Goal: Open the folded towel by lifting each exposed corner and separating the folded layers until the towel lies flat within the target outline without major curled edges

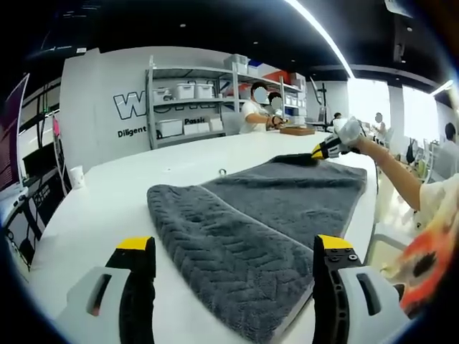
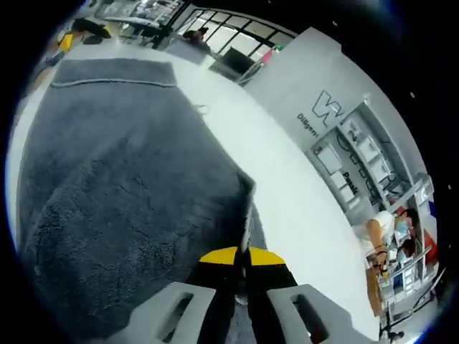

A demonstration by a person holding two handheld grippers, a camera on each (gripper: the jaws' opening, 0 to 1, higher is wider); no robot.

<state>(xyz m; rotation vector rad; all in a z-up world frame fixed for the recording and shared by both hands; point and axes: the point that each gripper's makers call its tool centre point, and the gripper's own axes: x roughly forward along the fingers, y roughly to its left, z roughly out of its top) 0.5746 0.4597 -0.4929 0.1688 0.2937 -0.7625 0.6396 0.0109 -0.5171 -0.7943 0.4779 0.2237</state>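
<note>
The white counter (image 1: 100,208) carries a grey towel (image 1: 265,215), spread along it with its near layer folded over. The right gripper (image 2: 242,259) is clamped on the towel's far corner. The left gripper (image 1: 233,247) hangs open above the near fold. Best to draw the pinched corner outward, low and taut, avoiding curl. The towel looks thick, herringbone-textured.

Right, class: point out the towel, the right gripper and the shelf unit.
towel (image 1: 287,204), left gripper view, middle of its grey pile
right gripper (image 2: 242,252), right gripper view, between its yellow tips, shut on the towel edge
shelf unit (image 1: 188,107), left gripper view, middle shelf
</note>
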